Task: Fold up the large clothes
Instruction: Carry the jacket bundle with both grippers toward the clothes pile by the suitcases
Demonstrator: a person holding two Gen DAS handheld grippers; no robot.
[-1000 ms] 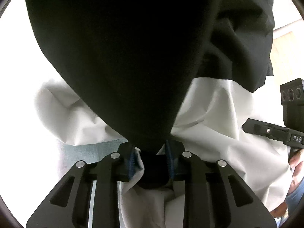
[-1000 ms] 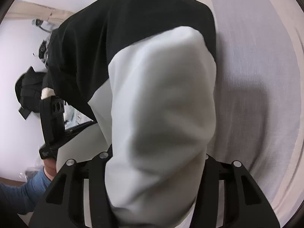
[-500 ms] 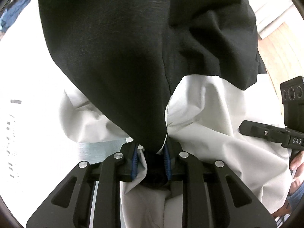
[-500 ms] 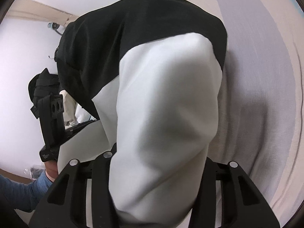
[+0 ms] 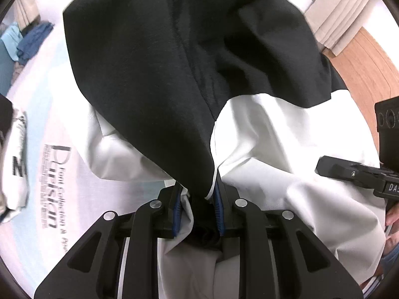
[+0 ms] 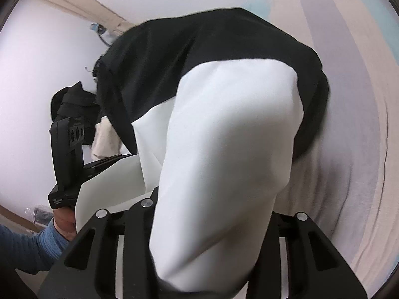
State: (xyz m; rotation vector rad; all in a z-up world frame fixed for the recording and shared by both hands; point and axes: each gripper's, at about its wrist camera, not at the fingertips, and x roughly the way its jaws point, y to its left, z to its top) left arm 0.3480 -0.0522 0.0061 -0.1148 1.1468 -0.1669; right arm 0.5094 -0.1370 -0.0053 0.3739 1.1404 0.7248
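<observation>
1. Two grippers hold one garment (image 5: 154, 74), a black and white piece of clothing, lifted clear of the bed (image 5: 49, 124).
2. Left gripper (image 5: 197, 206): jaws nearly together, clamped on a bunched fold of black and white cloth; the blue pads (image 5: 219, 209) press it from both sides.
3. Right gripper (image 6: 212, 224): jaws closing, with a thick roll of white cloth between them. The fingertips are hidden by the cloth, so contact cannot be confirmed from this view.
4. Garment position: it hangs from both grippers, black part farthest from each camera, white part nearest.
5. Bed: pale sheet with printed lettering (image 5: 56, 182) towards its left edge in the left view; grey and beige striped cover (image 6: 349, 149) in the right view.
6. Blue clothes (image 5: 32, 42) lie at the far left corner of the bed.
7. Person's blue sleeve (image 6: 27, 246) shows behind the left gripper in the right view.
</observation>
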